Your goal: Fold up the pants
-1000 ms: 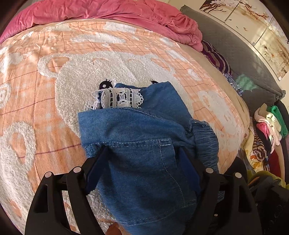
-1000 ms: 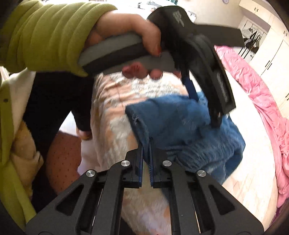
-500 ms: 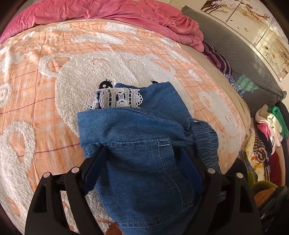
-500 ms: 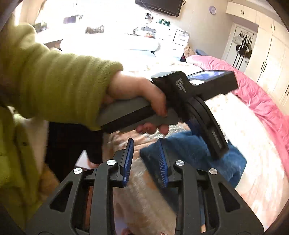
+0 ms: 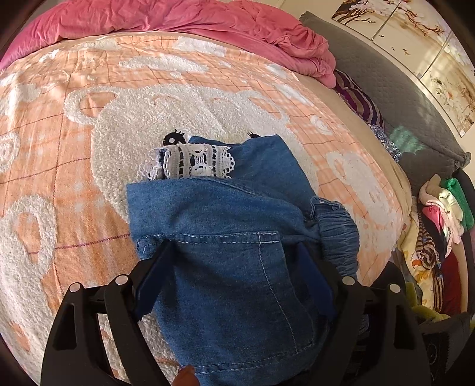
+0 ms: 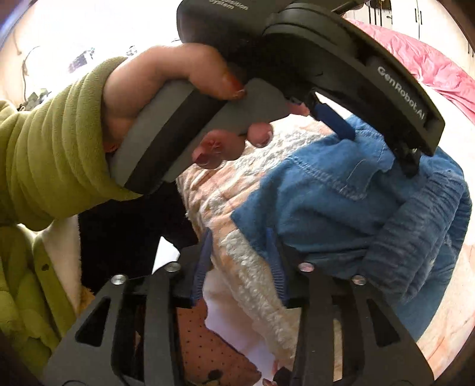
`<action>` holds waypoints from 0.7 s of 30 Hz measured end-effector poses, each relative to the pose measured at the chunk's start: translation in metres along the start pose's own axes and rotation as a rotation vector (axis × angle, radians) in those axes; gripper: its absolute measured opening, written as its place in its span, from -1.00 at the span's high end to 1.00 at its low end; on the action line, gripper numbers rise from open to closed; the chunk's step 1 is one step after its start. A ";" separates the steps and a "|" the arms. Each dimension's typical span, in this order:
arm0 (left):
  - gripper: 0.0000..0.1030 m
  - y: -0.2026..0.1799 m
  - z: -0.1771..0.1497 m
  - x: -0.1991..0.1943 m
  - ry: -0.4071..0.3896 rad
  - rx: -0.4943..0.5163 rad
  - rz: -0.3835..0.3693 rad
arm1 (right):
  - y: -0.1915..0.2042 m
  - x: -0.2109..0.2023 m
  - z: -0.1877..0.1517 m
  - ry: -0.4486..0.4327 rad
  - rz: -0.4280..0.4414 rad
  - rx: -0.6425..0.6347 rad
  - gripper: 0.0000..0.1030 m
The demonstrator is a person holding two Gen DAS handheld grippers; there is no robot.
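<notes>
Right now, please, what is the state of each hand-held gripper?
Left hand-held gripper: open wide, its jaws astride the folded denim pants.
Right hand-held gripper: open, has just been opening; nothing held.

Left hand-held gripper point(image 5: 234, 267) jaws wide, angled down; right hand-held gripper point(image 6: 240, 261) jaws just opening (nothing pinched).

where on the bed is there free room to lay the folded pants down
Bare blanket lies left of the denim pants, and beyond their lace cuff up to the pink duvet. The right edge is crowded by piled clothes.
</notes>
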State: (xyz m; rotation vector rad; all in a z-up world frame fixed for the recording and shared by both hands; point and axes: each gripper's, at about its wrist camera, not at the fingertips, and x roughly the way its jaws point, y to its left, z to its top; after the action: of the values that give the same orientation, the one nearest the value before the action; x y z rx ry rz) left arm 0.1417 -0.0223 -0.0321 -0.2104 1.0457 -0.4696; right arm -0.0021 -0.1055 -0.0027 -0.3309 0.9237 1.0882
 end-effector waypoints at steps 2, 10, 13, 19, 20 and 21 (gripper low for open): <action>-0.60 -0.001 0.000 0.001 -0.002 0.003 0.003 | 0.005 -0.006 0.000 -0.006 0.001 0.006 0.27; -0.62 0.000 -0.001 -0.007 -0.012 -0.026 -0.003 | 0.021 -0.053 0.004 -0.107 0.012 0.007 -0.24; -0.62 -0.001 -0.003 -0.011 -0.017 -0.028 -0.003 | 0.019 -0.064 0.005 -0.139 -0.001 0.012 -0.35; -0.62 -0.005 -0.006 -0.026 -0.043 -0.034 -0.011 | 0.018 -0.084 0.009 -0.187 -0.040 0.015 -0.52; -0.62 -0.007 -0.007 -0.029 -0.048 -0.031 -0.012 | 0.017 -0.089 0.009 -0.200 -0.049 0.021 -0.53; -0.63 -0.009 -0.007 -0.033 -0.057 -0.026 -0.010 | 0.014 -0.092 0.011 -0.210 -0.058 0.028 -0.55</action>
State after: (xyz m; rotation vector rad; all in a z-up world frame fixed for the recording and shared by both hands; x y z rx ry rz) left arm 0.1190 -0.0142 -0.0064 -0.2506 0.9954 -0.4568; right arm -0.0229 -0.1484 0.0780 -0.2142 0.7371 1.0349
